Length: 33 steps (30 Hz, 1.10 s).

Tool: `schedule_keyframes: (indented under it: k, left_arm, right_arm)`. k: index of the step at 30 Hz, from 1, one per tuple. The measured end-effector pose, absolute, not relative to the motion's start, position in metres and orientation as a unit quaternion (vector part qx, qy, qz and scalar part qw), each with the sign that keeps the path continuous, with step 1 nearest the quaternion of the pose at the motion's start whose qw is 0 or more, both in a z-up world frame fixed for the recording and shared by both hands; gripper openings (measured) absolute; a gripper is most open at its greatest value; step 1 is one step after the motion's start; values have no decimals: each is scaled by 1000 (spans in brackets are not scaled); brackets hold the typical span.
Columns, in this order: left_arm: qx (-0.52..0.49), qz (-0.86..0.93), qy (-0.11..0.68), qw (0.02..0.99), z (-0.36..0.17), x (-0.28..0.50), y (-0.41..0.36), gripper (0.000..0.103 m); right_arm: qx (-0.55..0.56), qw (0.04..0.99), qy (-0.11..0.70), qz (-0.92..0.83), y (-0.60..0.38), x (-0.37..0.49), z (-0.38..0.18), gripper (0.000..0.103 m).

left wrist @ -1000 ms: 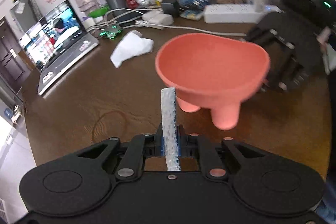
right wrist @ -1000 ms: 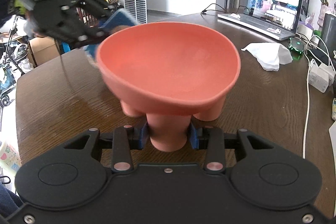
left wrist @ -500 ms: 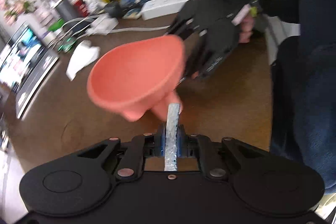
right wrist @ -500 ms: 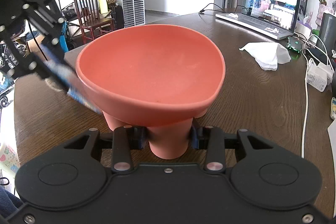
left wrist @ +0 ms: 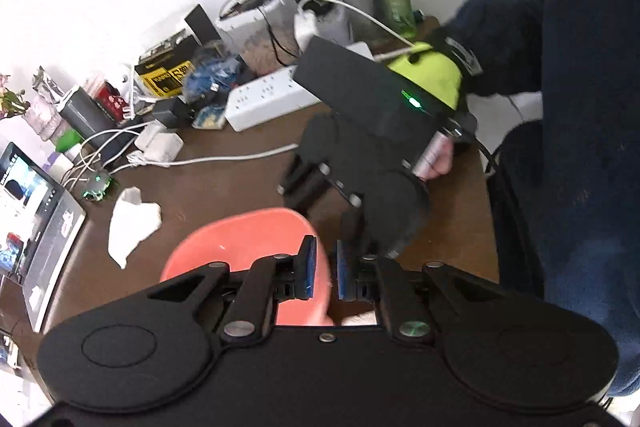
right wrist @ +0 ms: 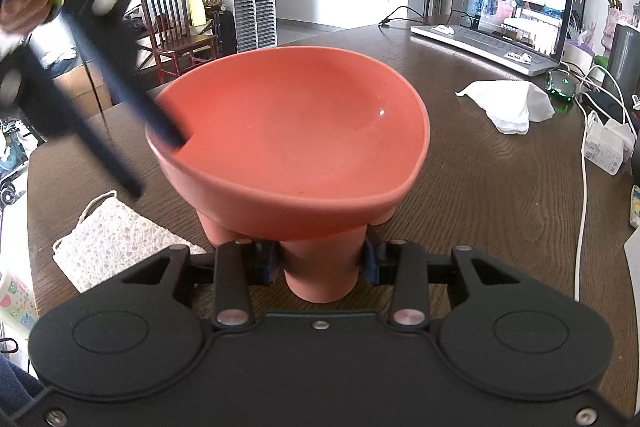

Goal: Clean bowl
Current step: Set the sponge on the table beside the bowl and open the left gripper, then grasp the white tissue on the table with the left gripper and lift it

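A salmon-pink three-legged bowl (right wrist: pixel 292 131) is held upright over the brown table; my right gripper (right wrist: pixel 320 263) is shut on its near leg. A white sponge cloth (right wrist: pixel 112 239) lies on the table left of the bowl. My left gripper (left wrist: pixel 323 269) is open and straddles the bowl's rim (left wrist: pixel 320 263), one finger inside the bowl and one outside; it holds nothing. In the right wrist view the left gripper's fingers (right wrist: pixel 160 123) show blurred at the bowl's left rim. The right gripper (left wrist: pixel 360 163) also shows in the left wrist view, behind the bowl (left wrist: pixel 240 243).
A crumpled white tissue (right wrist: pixel 508 103) lies on the table right of the bowl. An open laptop (right wrist: pixel 516 11) stands at the far side. Chargers, cables and a white power strip (left wrist: pixel 272 99) crowd the wall edge. The person's body (left wrist: pixel 580 147) is by the table's end.
My left gripper has let go of the sponge cloth, which now lies on the table, and opened. It swung up and over the bowl's rim. The right gripper still holds the bowl's leg.
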<state>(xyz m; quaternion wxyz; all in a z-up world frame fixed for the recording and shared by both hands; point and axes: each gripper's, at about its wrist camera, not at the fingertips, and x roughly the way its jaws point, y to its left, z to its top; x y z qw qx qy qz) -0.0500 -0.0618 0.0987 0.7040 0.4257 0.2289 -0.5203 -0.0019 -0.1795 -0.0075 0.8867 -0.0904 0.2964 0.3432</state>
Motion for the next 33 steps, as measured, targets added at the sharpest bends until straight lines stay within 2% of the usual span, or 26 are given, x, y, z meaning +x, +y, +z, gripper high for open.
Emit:
schedule_keyframes:
  k: [7, 11, 12, 13, 15, 17, 19, 20, 25, 33]
  left_arm:
    - [430, -491, 189, 734, 123, -31, -63, 11]
    - [384, -428, 147, 805, 133, 7, -52, 12]
    - [376, -409, 137, 820, 132, 15, -50, 17]
    - [373, -386, 129, 834, 130, 21, -48, 35]
    - [367, -340, 120, 858, 121, 35, -47, 58]
    - [367, -308, 120, 870, 108, 46, -46, 64]
    - [383, -300, 113, 867, 93, 51, -48, 86]
    - [389, -299, 109, 865, 89, 52, -49, 89]
    - [359, -327, 128, 865, 74, 92, -55, 93]
    - [254, -326, 268, 870, 50, 227, -92, 94]
  right_arm:
    - [-90, 886, 297, 344, -179, -1, -7, 43]
    - [-91, 886, 297, 344, -178, -1, -8, 43]
    - [-91, 886, 296, 344, -178, -1, -8, 43]
    - [-91, 886, 296, 344, -178, -1, -8, 43]
    - [-91, 886, 296, 344, -178, -2, -8, 43]
    - [-91, 886, 296, 344, -178, -2, -8, 43]
    - [-92, 886, 296, 344, -178, -3, -7, 43]
    - [-92, 886, 296, 344, -178, -3, -7, 43]
    - [-92, 886, 296, 344, -178, -3, -7, 44]
    - [-92, 886, 296, 344, -179, -1, -7, 44]
